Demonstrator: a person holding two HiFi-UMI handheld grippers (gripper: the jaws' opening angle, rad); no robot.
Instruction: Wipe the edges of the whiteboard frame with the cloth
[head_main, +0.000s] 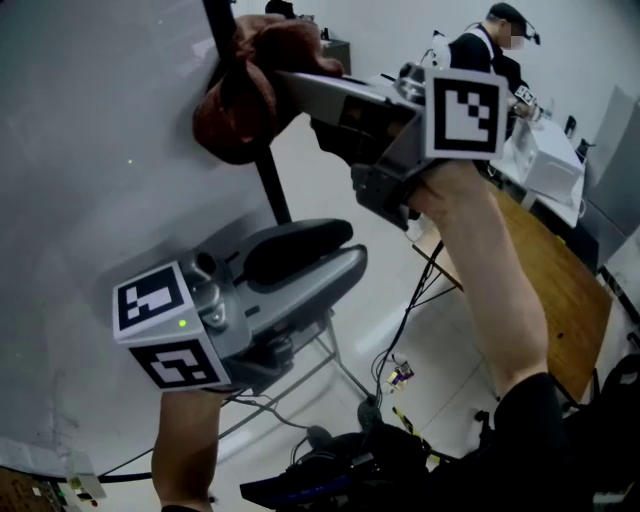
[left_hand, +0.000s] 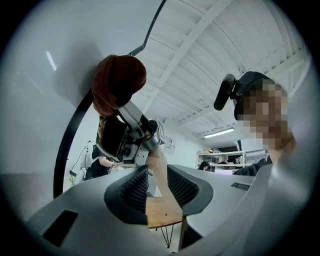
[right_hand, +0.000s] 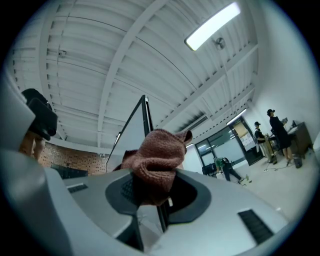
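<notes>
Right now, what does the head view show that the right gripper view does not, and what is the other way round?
Only the head view shows the left gripper, open and empty, lower than the cloth. It also shows the person's right forearm and a wooden table at the right.

Only the right gripper view shows a lit ceiling lamp and a brick wall.

Both views show the brown cloth clamped in the right gripper and lying against the black whiteboard frame.

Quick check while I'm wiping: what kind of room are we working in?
Probably an open lab or workshop-style office: a large whiteboard on a stand, a long wooden desk with a person at its far end, and a ribbed industrial ceiling with a strip light.
</notes>
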